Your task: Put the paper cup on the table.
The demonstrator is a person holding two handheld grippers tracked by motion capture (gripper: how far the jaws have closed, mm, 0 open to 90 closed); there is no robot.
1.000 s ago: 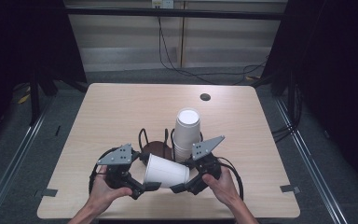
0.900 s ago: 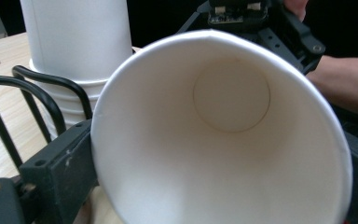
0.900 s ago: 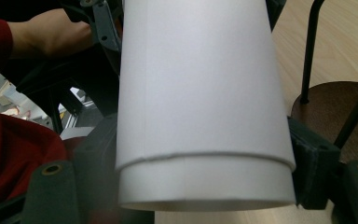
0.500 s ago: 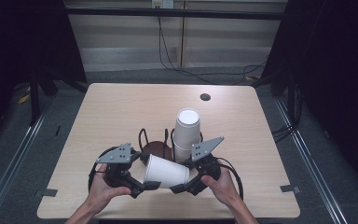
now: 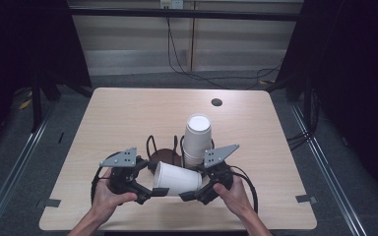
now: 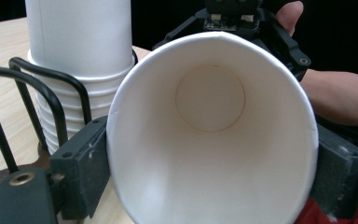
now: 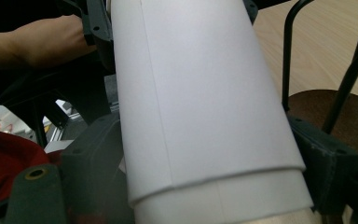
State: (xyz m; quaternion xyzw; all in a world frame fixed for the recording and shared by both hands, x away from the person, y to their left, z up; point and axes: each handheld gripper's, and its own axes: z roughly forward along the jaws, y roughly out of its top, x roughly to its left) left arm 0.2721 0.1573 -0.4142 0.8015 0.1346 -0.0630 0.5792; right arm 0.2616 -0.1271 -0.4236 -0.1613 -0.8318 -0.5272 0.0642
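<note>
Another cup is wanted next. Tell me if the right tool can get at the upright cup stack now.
Probably not yet: the right tool is shut on the lying cup, so its jaws are full. The cup stack stands close behind, nothing between, once it lets go.

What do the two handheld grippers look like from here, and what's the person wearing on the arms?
Both grippers, left and right, are black with blocky dark grey fingers, each topped by a grey three-cornered plate and trailing a black cable. Forearms show bare; red cloth shows in the right gripper view.
</note>
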